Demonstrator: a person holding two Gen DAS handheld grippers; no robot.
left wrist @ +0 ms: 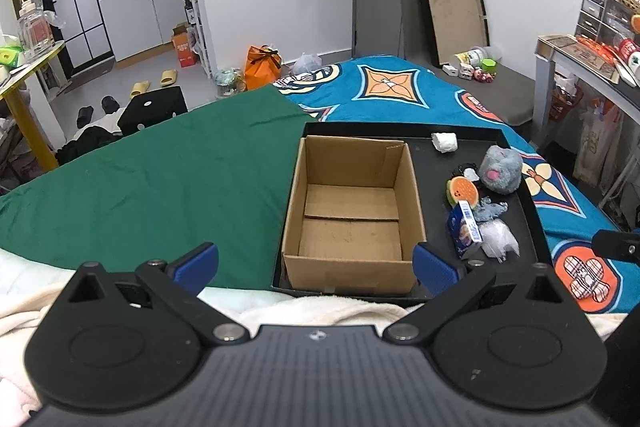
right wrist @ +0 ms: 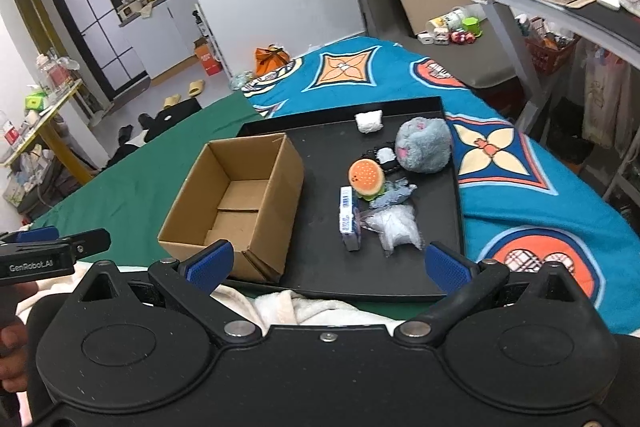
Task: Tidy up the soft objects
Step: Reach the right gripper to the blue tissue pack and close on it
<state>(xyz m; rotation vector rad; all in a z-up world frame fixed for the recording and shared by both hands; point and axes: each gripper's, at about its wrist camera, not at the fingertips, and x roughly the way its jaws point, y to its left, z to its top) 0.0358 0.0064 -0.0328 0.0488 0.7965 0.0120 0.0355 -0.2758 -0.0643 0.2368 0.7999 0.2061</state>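
Note:
An empty open cardboard box (left wrist: 352, 215) (right wrist: 240, 203) stands in the left half of a black tray (left wrist: 528, 211) (right wrist: 452, 187) on the bed. Beside it on the tray lie a grey plush mouse (left wrist: 501, 169) (right wrist: 425, 145), a burger-shaped soft toy (left wrist: 463, 191) (right wrist: 367, 178), a white soft wad (left wrist: 445, 142) (right wrist: 369, 121), a blue-white small carton (left wrist: 465, 227) (right wrist: 349, 219), a clear plastic bag (left wrist: 498, 243) (right wrist: 396, 227) and a grey fabric scrap (left wrist: 490, 209) (right wrist: 394, 191). My left gripper (left wrist: 316, 265) is open and empty, before the box. My right gripper (right wrist: 328, 265) is open and empty, near the tray's front edge.
The bed carries a green sheet (left wrist: 160, 179) on the left and a blue patterned blanket (left wrist: 400, 87) on the right. A white fleece (left wrist: 320, 307) lies under the grippers. A desk (left wrist: 580, 63) stands at the right, a framed board (left wrist: 452, 7) leans on the wall.

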